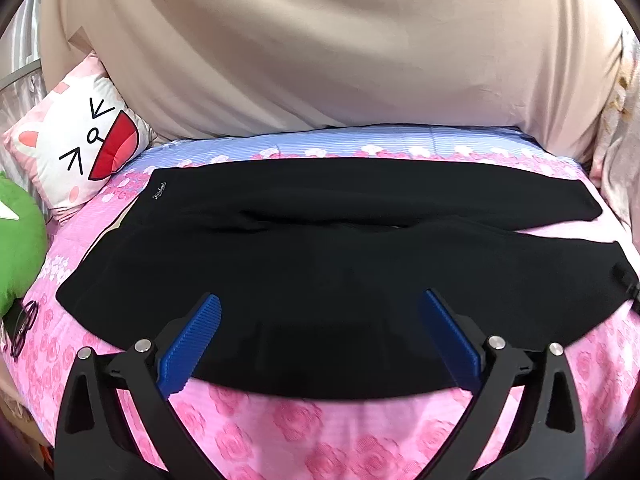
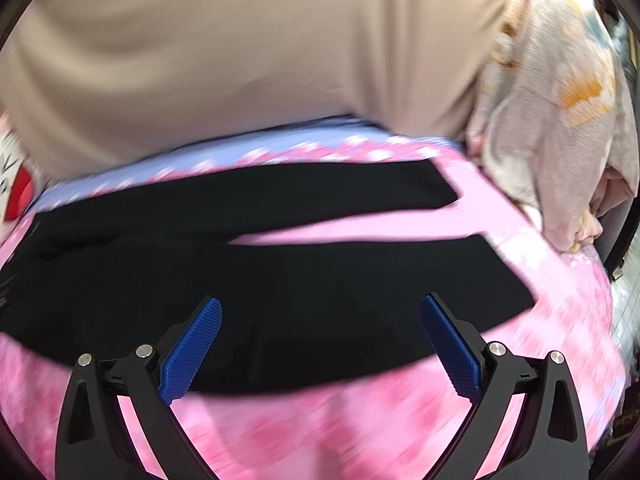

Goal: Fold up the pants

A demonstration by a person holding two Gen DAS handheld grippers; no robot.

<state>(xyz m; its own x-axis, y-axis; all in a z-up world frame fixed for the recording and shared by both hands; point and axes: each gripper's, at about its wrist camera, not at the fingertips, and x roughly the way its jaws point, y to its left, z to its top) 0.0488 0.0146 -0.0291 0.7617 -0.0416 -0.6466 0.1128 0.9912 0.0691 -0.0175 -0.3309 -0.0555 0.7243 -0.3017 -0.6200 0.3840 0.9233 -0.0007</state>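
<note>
Two grippers are before us, both spread wide and holding nothing. We note the left gripper [image 1: 320,306] at the bottom centre of its view, above the near edge of the black pants [image 1: 320,264]. These lie flat across the pink floral bedsheet [image 1: 320,440], filling the middle of the frame, waistband towards the left, legs parted towards the right. We record the right gripper [image 2: 320,308] likewise placed over the nearer leg; its view is blurred. A cat-face pillow [image 1: 76,148] sits at upper left.
</note>
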